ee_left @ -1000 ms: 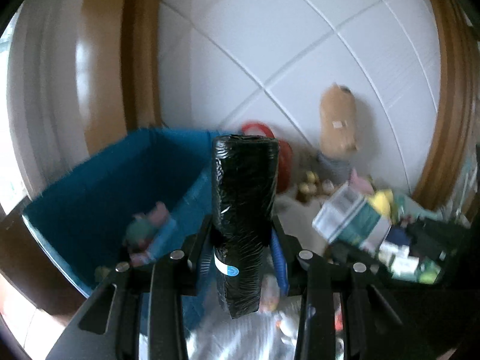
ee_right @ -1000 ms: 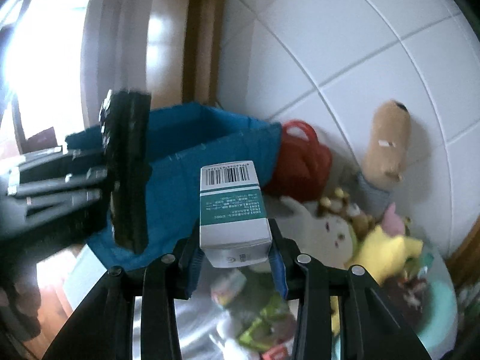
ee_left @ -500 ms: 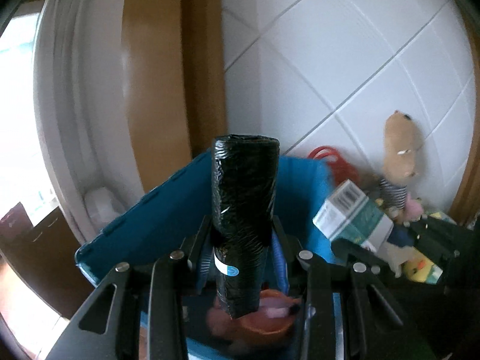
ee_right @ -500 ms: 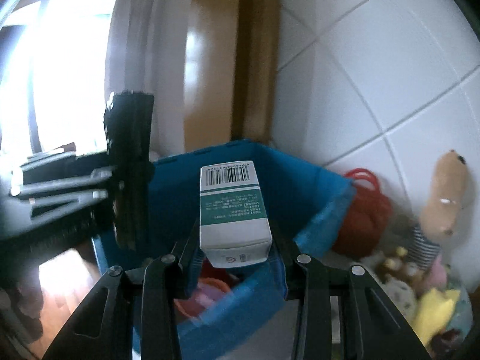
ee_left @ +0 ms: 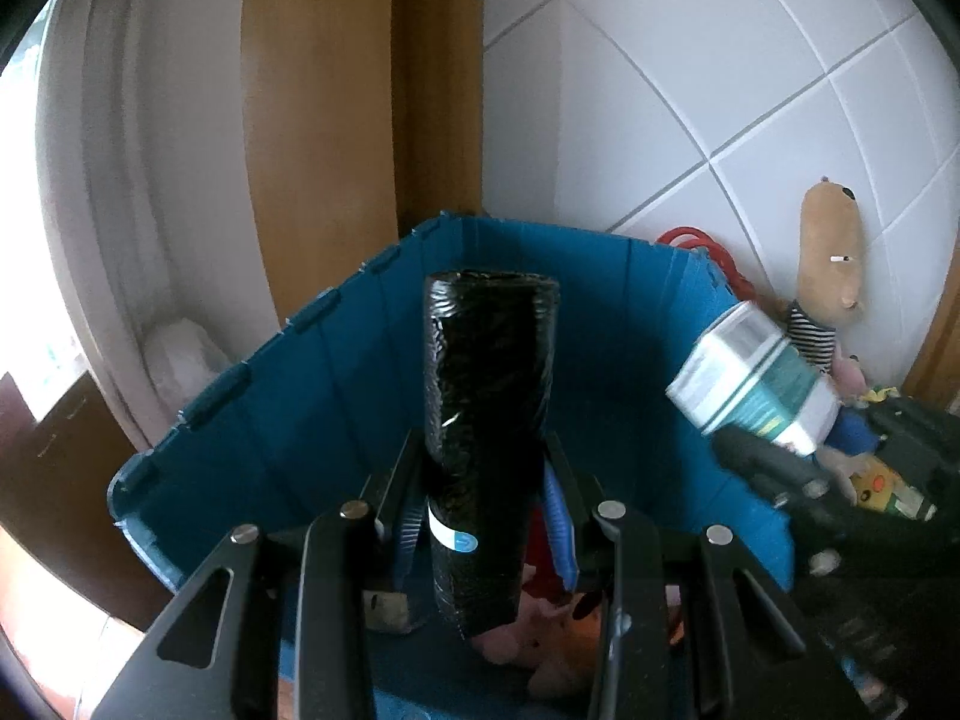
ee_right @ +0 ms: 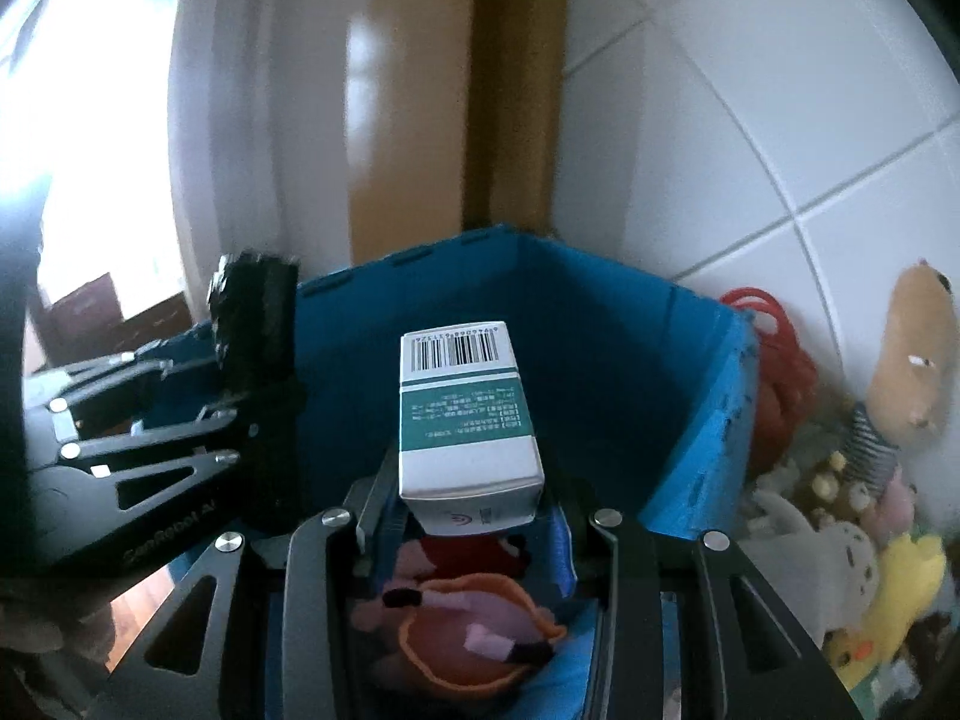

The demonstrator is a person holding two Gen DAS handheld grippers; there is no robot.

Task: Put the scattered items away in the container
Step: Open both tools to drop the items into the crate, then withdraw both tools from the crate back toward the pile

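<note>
Blue container [ee_left: 312, 420] floor mostly hidden behind black roll [ee_left: 489, 420].

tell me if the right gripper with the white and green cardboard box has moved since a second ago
Yes. The right gripper has carried the white and green cardboard box left, from beside the blue plastic bin to over its open interior.

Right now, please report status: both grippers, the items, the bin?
Left gripper shut on black roll. Right gripper shut on green-white box. Both over the blue bin, plush toys inside. Nothing blocks.
</note>
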